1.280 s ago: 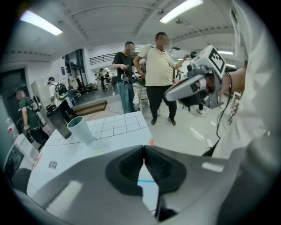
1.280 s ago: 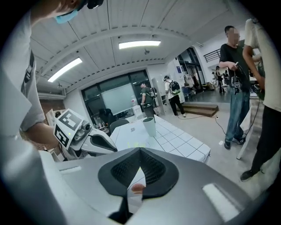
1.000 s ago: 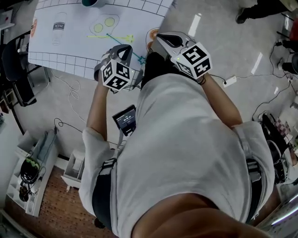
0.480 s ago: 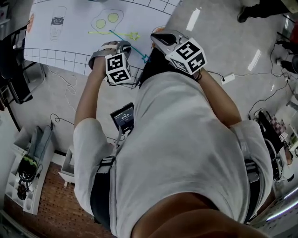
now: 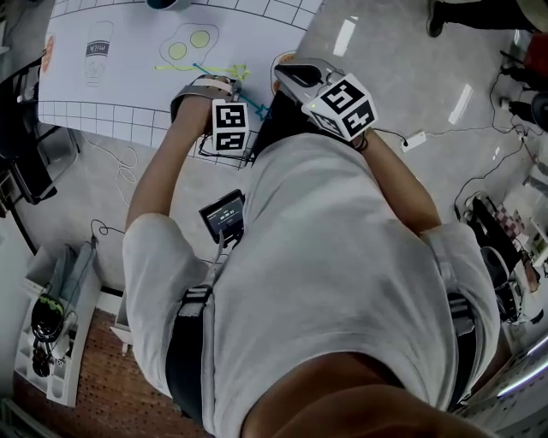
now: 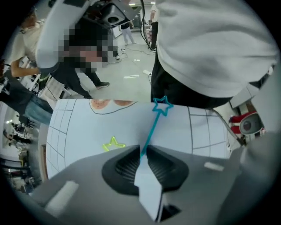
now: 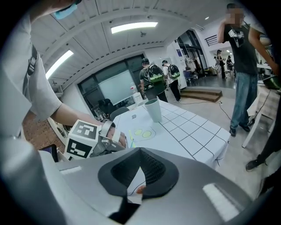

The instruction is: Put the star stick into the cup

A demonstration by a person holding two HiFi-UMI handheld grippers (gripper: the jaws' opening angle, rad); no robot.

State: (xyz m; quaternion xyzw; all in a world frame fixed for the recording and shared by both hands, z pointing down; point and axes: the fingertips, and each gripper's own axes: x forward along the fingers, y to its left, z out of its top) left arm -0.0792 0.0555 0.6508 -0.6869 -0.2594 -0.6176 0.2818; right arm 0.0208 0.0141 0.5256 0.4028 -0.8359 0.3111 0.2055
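Observation:
A blue star stick (image 6: 151,127) lies over the white printed sheet (image 5: 128,90), its star end toward the table's near edge (image 5: 261,109). My left gripper (image 6: 141,150) points straight down, its jaws closed on the stick's shaft; in the head view it (image 5: 221,92) sits mostly under the hand. A yellow star stick (image 6: 113,144) lies just left of it. The pale cup (image 7: 153,110) stands at the table's far side and is cut by the head view's top edge (image 5: 163,3). My right gripper (image 7: 140,151) is shut and empty, hovering at the table's near right corner (image 5: 287,72).
Drawings of a milk carton (image 5: 98,51), two eggs (image 5: 188,43) and a pizza plate (image 6: 105,103) are printed on the sheet. A black chair (image 5: 26,162) stands left of the table, a shelf unit (image 5: 51,334) on the floor. Several people stand beyond the table (image 7: 153,79).
My left gripper has rolled about its axis and sunk onto the sheet at the blue stick. The right gripper has shifted only slightly.

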